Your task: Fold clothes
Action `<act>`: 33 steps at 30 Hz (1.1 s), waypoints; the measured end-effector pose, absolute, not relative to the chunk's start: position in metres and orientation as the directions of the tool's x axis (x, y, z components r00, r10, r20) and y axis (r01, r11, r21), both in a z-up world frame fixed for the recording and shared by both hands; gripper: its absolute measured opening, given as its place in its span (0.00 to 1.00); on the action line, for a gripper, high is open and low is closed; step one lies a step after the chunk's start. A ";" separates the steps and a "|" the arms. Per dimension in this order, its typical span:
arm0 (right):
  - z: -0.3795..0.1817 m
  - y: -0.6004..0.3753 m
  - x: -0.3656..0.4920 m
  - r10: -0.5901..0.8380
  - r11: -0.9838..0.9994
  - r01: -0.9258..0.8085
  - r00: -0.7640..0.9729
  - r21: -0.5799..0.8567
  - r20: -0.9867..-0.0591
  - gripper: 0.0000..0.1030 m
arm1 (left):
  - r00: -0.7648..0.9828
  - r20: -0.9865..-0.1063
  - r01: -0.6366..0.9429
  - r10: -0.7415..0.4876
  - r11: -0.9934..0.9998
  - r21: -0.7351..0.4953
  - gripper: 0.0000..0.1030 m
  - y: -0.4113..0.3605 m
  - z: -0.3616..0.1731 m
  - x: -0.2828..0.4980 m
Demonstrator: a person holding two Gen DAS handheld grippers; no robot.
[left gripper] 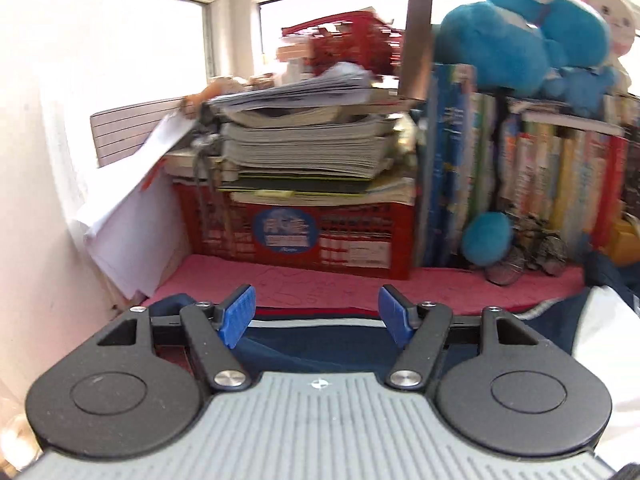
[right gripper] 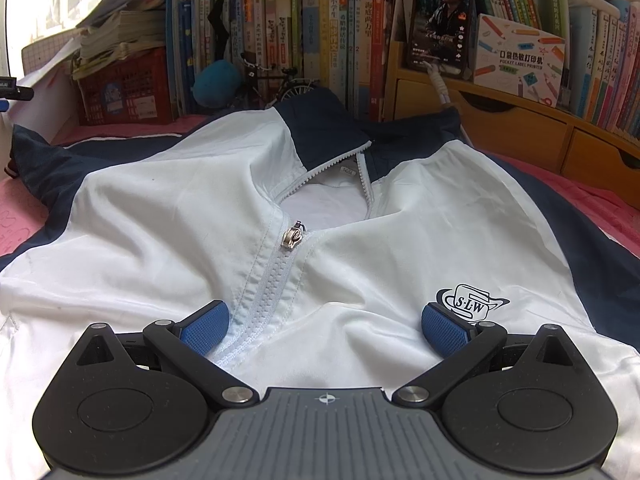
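Observation:
A white and navy zip-up jacket [right gripper: 168, 216] lies front up on a pink cover [right gripper: 16, 216], collar toward the bookshelf, its zip [right gripper: 294, 238] partly undone. My right gripper [right gripper: 324, 328] hovers open over the chest, with the zip line running between its blue pads [right gripper: 204, 326] and the printed logo [right gripper: 472, 300] by the right one. In the left wrist view, my left gripper [left gripper: 316, 312] is open just above a navy part of the jacket [left gripper: 316, 340] edged with red and white stripes. Nothing sits between its pads [left gripper: 238, 312].
A red crate [left gripper: 320, 236] carrying a stack of books [left gripper: 304, 148] stands at the far end of the pink cover [left gripper: 280, 276]. Beside it are upright books [left gripper: 540, 176] and a blue plush toy [left gripper: 520, 36]. Wooden drawers [right gripper: 520, 136], a phone [right gripper: 440, 20] and a printer box [right gripper: 520, 60] stand far right.

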State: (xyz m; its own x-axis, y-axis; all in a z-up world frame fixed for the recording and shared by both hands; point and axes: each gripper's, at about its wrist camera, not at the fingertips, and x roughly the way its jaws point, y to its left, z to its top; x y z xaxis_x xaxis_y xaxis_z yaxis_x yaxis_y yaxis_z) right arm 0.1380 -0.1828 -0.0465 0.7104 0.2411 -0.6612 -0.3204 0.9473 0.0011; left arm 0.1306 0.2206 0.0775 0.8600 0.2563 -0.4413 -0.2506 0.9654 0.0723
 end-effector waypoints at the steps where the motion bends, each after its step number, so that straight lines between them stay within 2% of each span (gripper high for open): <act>1: -0.046 -0.182 0.138 0.234 0.950 -0.313 0.712 -0.001 -0.662 1.00 | 0.867 -0.450 -0.204 0.213 0.977 0.069 0.65 0.204 0.076 0.125; 5: -0.041 -0.175 0.132 0.203 0.957 -0.289 0.712 -0.017 -0.672 1.00 | 0.869 -0.494 -0.008 0.019 1.000 0.024 0.66 0.141 0.063 0.103; 9: -0.029 -0.172 0.106 0.250 0.935 -0.354 0.711 -0.027 -0.657 1.00 | 0.820 -0.556 0.171 -0.136 0.985 0.012 0.68 0.084 0.033 0.092; 13: -0.026 -0.180 0.087 0.270 0.912 -0.407 0.699 -0.058 -0.662 1.00 | 0.785 -0.616 0.203 -0.057 0.964 0.169 0.69 0.052 -0.008 0.095; 15: -0.028 -0.195 0.081 0.244 0.919 -0.387 0.699 -0.070 -0.672 1.00 | 0.793 -0.609 0.158 -0.003 0.967 0.202 0.70 0.061 -0.020 0.096; 17: -0.032 -0.219 0.078 0.183 0.938 -0.333 0.713 -0.097 -0.677 1.00 | 0.793 -0.607 0.092 0.052 0.975 0.203 0.76 0.080 -0.027 0.098; 18: -0.034 -0.230 0.077 0.152 0.946 -0.305 0.718 -0.111 -0.679 1.00 | 0.789 -0.603 0.028 0.118 0.974 0.227 0.76 0.091 -0.028 0.100; 22: -0.038 -0.285 0.077 -0.071 0.978 -0.078 0.755 -0.196 -0.652 0.99 | 0.757 -0.585 -0.147 0.292 0.948 0.283 0.78 0.133 -0.028 0.099; 23: -0.039 -0.297 0.077 -0.175 0.969 0.018 0.757 -0.248 -0.629 0.99 | 0.746 -0.585 -0.176 0.319 0.941 0.289 0.77 0.141 -0.027 0.097; 25: -0.036 -0.318 0.071 -0.255 0.958 0.116 0.760 -0.261 -0.598 0.99 | 0.722 -0.584 -0.233 0.372 0.925 0.301 0.73 0.157 -0.024 0.093; 26: -0.034 -0.328 0.068 -0.292 0.951 0.162 0.758 -0.264 -0.583 0.99 | 0.729 -0.586 -0.233 0.354 0.933 0.275 0.73 0.160 -0.022 0.089; 28: -0.026 -0.337 0.059 -0.266 0.961 0.166 0.775 -0.222 -0.573 0.99 | 0.751 -0.583 -0.218 0.309 0.950 0.223 0.73 0.160 -0.015 0.081; 31: -0.012 -0.324 0.053 -0.236 0.962 0.119 0.816 -0.247 -0.527 0.99 | 0.796 -0.559 -0.163 0.233 0.971 0.172 0.73 0.144 -0.001 0.079; 33: -0.002 -0.309 0.055 -0.200 0.963 0.073 0.841 -0.260 -0.502 0.99 | 0.817 -0.559 -0.077 0.138 0.988 0.132 0.73 0.125 0.008 0.079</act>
State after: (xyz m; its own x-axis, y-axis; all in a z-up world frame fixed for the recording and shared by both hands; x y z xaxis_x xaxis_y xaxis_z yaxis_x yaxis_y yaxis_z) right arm 0.0552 -0.3088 -0.0019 0.8412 -0.2000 -0.5024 0.0734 0.9627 -0.2603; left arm 0.0795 0.1247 0.0076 0.8174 0.1381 -0.5593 -0.0765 0.9883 0.1321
